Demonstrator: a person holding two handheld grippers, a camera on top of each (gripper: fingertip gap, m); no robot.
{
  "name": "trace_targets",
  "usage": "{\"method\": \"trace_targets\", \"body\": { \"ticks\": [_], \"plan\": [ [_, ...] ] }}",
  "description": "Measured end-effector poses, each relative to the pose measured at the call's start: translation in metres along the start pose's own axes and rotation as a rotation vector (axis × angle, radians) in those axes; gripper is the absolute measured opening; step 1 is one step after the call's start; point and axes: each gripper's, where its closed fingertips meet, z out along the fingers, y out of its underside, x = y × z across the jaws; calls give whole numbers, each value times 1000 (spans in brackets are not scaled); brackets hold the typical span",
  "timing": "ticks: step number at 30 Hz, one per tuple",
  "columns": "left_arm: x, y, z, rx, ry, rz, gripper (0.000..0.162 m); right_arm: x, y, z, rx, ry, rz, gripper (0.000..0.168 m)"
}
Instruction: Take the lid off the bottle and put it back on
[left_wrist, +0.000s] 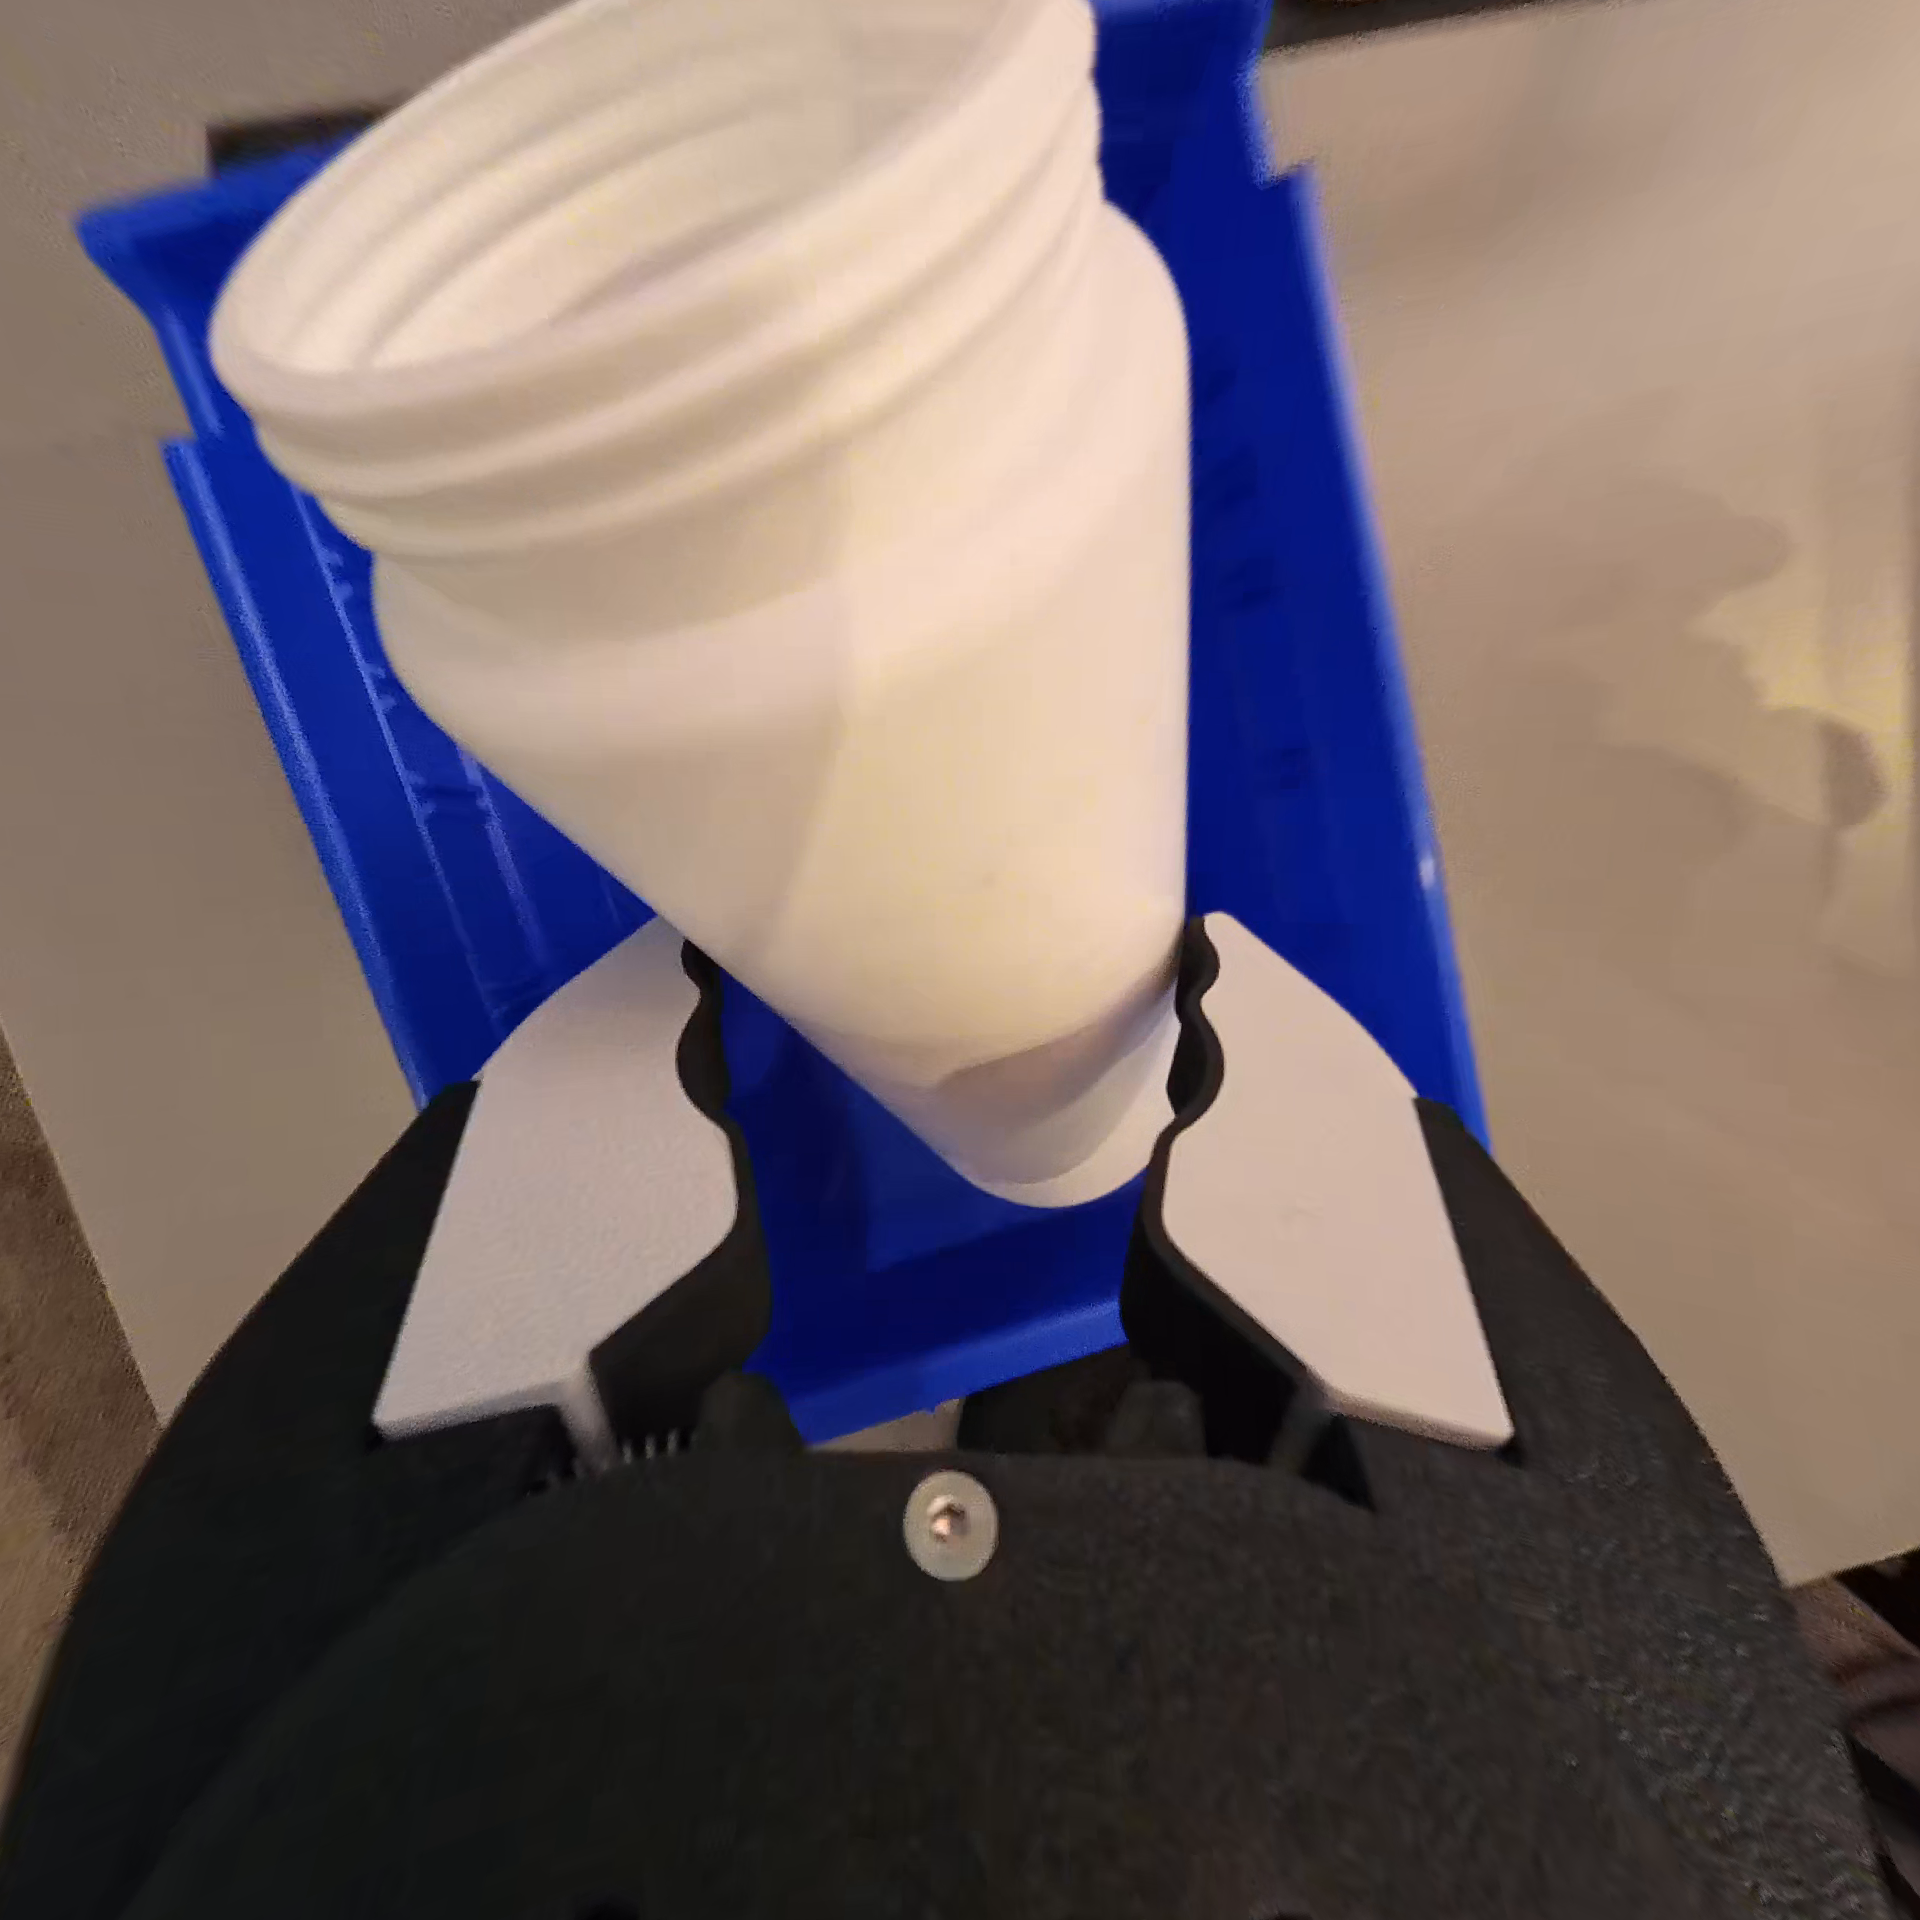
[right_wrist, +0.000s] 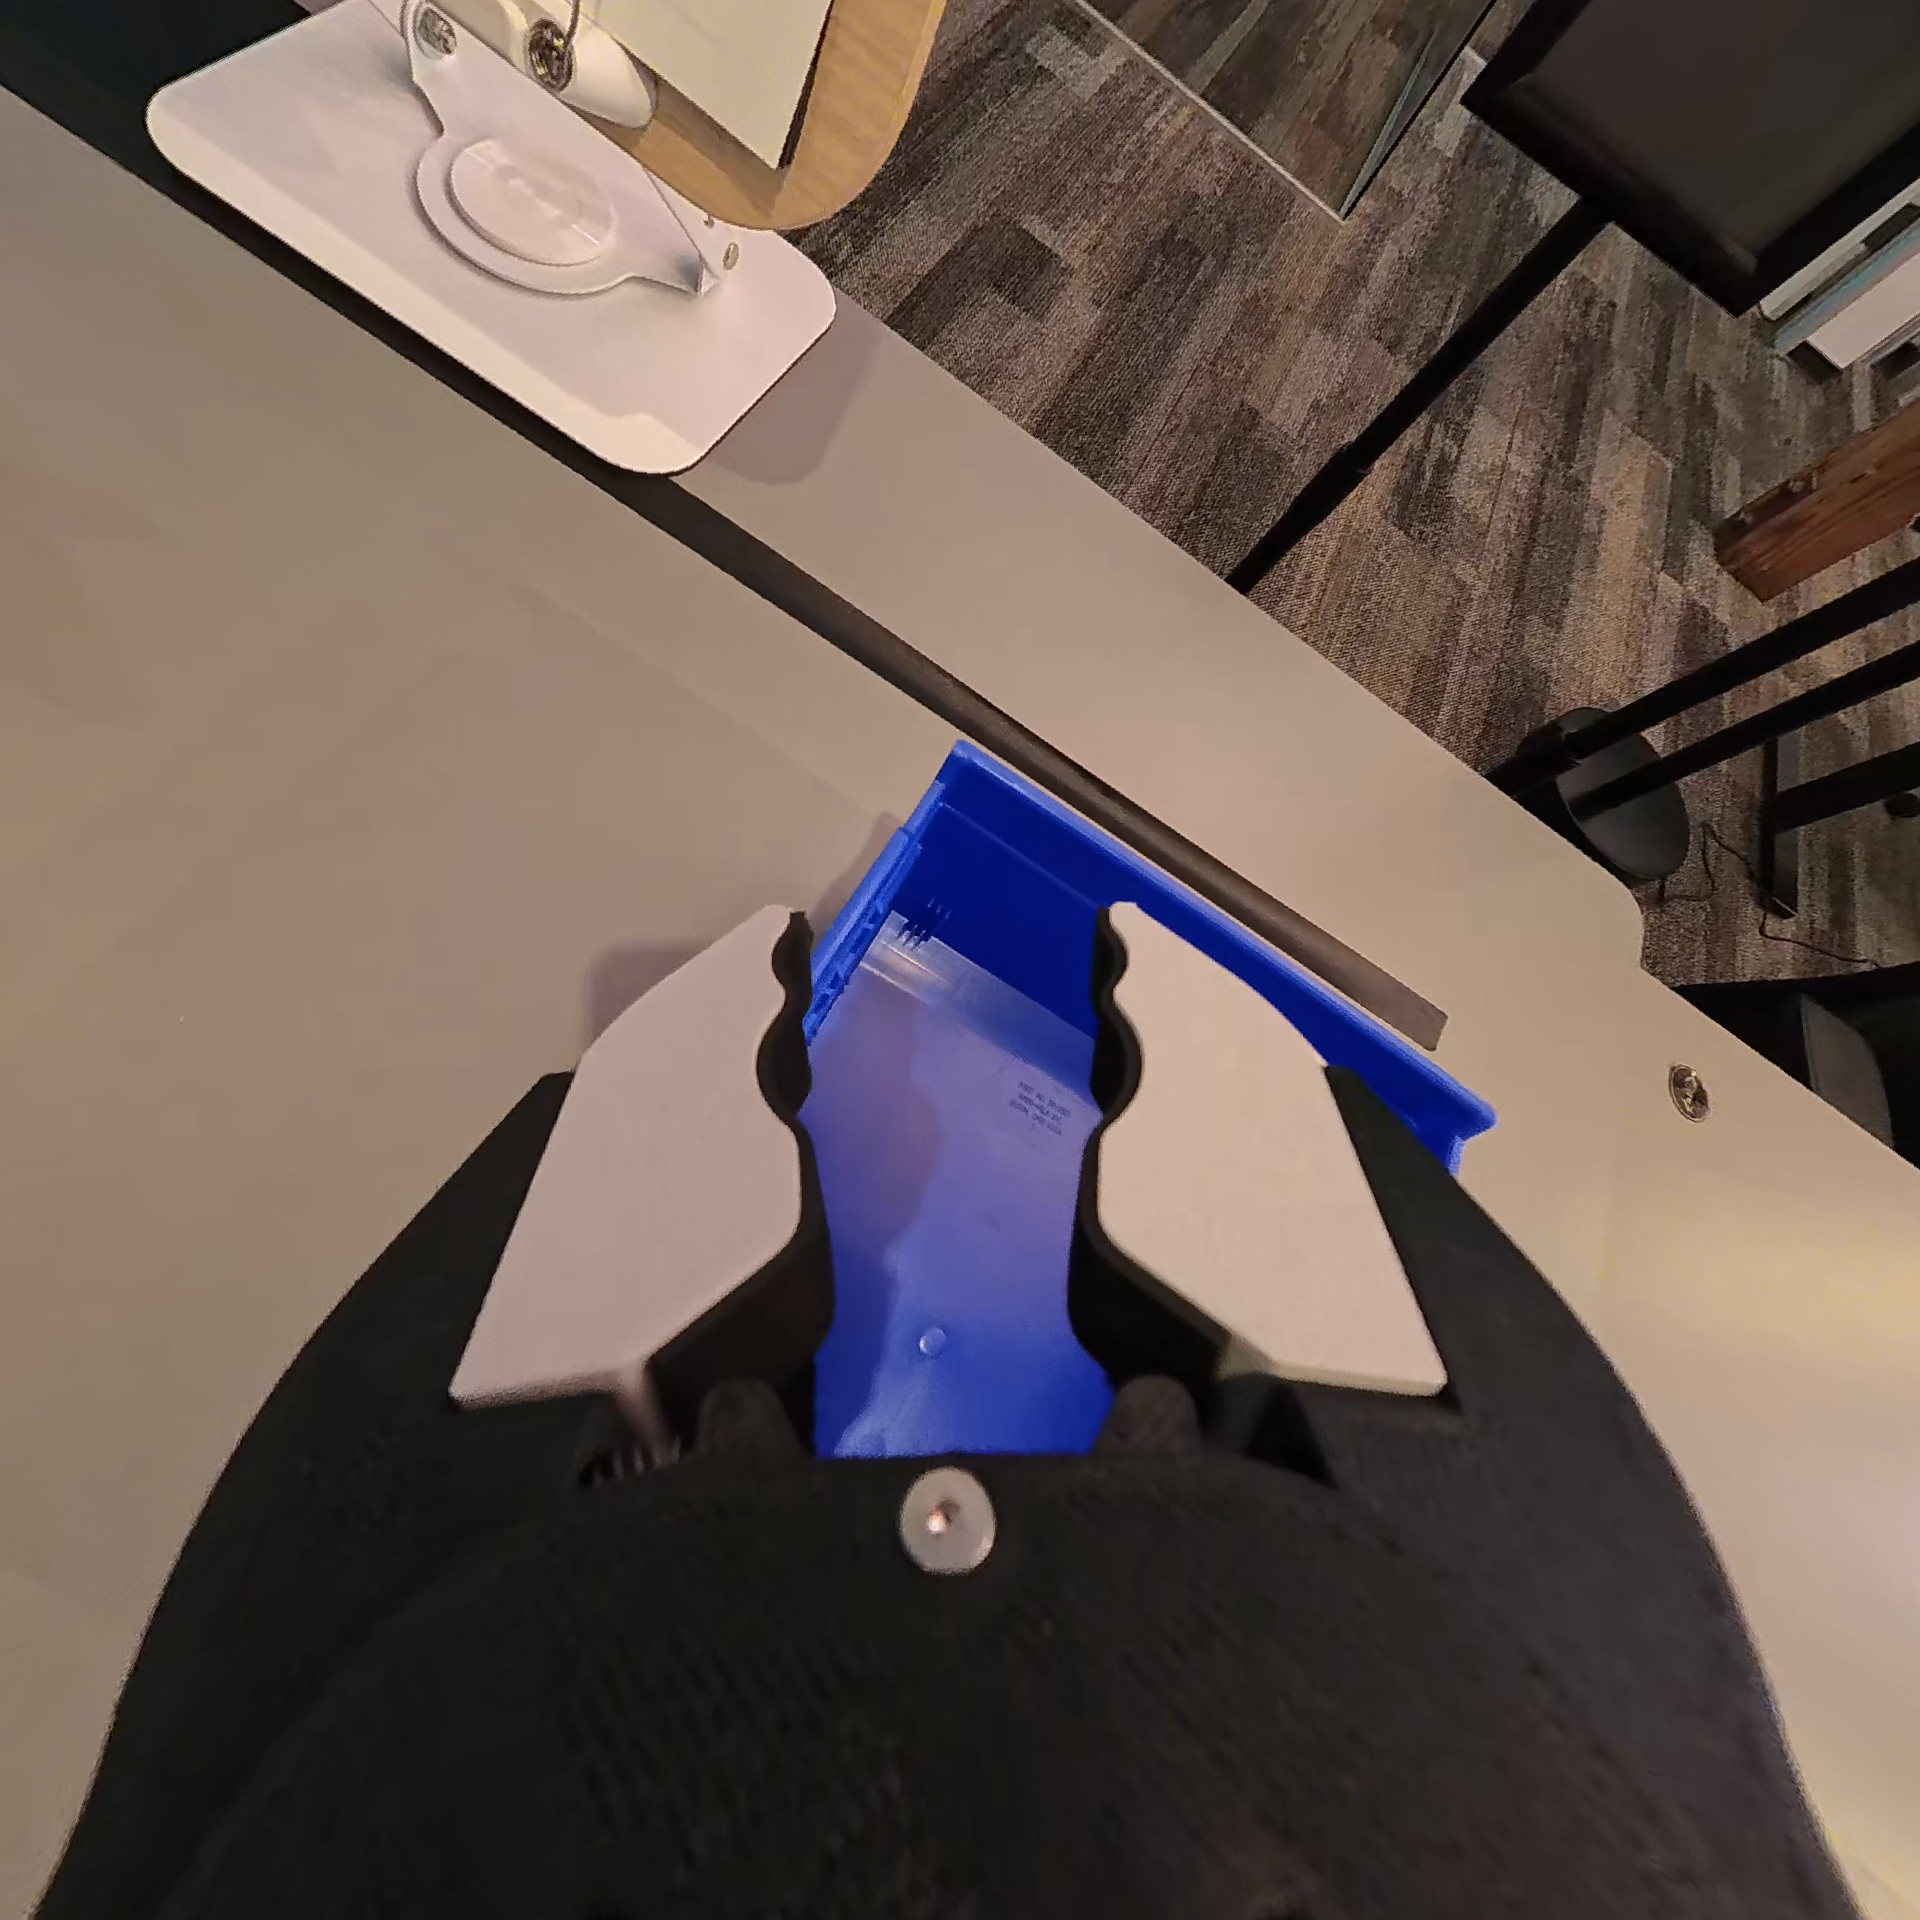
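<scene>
A white wide-mouth bottle (left_wrist: 727, 540) has no lid on it, and its threaded neck is open. It tilts up and to the left, blurred at the rim. My left gripper (left_wrist: 945, 945) is shut on the bottle's base and holds it above a blue bin (left_wrist: 1299, 727). The right finger presses the base, and the left fingertip touches its side. My right gripper (right_wrist: 951, 925) is open and empty, looking down into the blue bin (right_wrist: 997, 862). The lid is in neither view.
The bin stands on a grey table (right_wrist: 416, 727) near its far edge, with a dark strip behind it. A white stand base (right_wrist: 499, 260) with a wooden frame sits at the table's far left. Carpeted floor and black chair legs lie beyond.
</scene>
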Motion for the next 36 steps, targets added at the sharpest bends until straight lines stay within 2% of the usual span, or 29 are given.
{"method": "trace_targets", "body": {
  "ticks": [5, 10, 14, 18, 21, 24, 26, 31, 36],
  "plan": [
    [19, -28, -34, 216, 52, 25, 85, -1, 1, 1, -6, -1, -9, 54],
    [51, -41, -64, 357, 118, 94, 84, -3, 1, 3, -9, -2, -15, 54],
    [108, -44, -76, 411, 319, 188, 83, -4, 0, 3, -9, -1, -19, 54],
    [174, -32, -66, 340, 558, 313, 82, -16, -8, 2, 30, -57, -9, 53],
    [210, -23, -51, 268, 680, 361, 82, -58, -34, -7, 170, -283, 71, 54],
    [234, -15, -38, 218, 751, 392, 82, -122, -75, -31, 366, -693, 286, 54],
    [245, -10, -31, 186, 796, 399, 82, -156, -92, -43, 430, -908, 431, 59],
    [264, -6, -18, 173, 805, 435, 81, -219, -101, -43, 432, -1146, 551, 81],
    [286, 2, -13, 173, 835, 496, 81, -262, -97, -49, 391, -1349, 549, 87]
  ]
}}
